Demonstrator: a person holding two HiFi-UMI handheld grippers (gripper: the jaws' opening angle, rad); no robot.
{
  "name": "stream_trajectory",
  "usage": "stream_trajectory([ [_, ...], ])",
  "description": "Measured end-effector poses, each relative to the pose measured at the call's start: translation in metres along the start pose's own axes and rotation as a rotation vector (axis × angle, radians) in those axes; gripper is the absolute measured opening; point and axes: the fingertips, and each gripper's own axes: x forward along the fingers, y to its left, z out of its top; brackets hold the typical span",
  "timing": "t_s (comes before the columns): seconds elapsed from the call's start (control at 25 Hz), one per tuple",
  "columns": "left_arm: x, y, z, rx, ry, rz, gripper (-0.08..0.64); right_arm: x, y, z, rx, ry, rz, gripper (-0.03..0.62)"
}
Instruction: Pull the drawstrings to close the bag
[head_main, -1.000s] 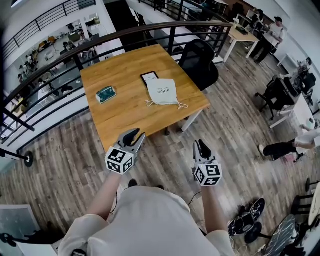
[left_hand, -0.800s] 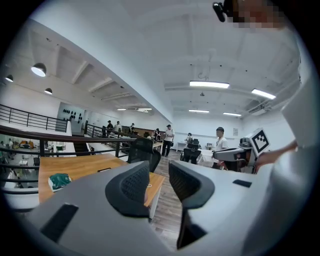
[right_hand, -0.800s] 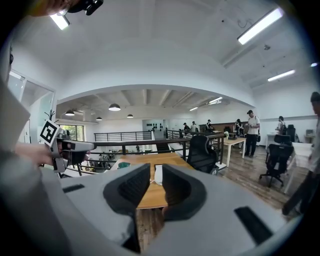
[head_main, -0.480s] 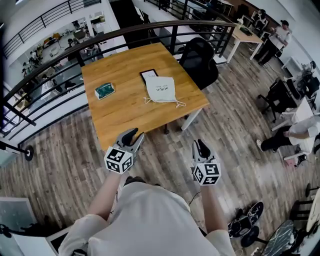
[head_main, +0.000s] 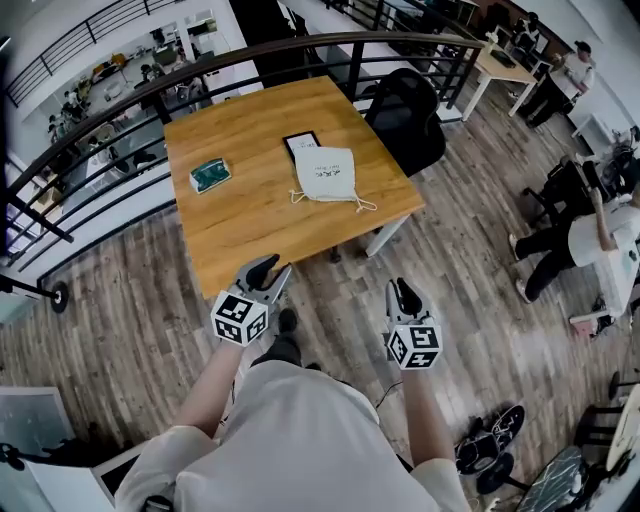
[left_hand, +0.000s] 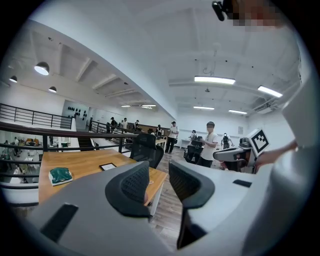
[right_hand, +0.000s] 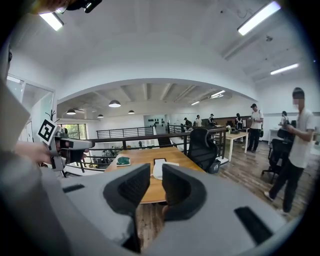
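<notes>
- Left gripper (head_main: 264, 270) held low in front of the body, short of the wooden table (head_main: 240, 225); jaws apart, just been opening, nothing between them.
- Right gripper (head_main: 403, 292) alongside, also off the table; jaws parted by a narrower gap, nothing in there either.
- White drawstring bag (head_main: 325, 175) lying flat on the table's far right part, well apart from both grippers.
- Drawstrings (head_main: 362, 206) trailing loose from the bag's near end.
- Dark flat tablet-ish thing (head_main: 300, 143) tucked at the bag's far end; green packet (head_main: 210, 175) off to the left.
- Black chair (head_main: 405, 120) just past the table's right side.
</notes>
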Motion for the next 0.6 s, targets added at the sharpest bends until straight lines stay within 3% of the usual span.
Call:
stream_trajectory([
  [0.6, 0.113, 0.102, 0.03, 0.015, 0.025, -0.093, 0.116, 0.129, -0.028, 0.033, 0.008, 0.048, -0.062, 0.06],
])
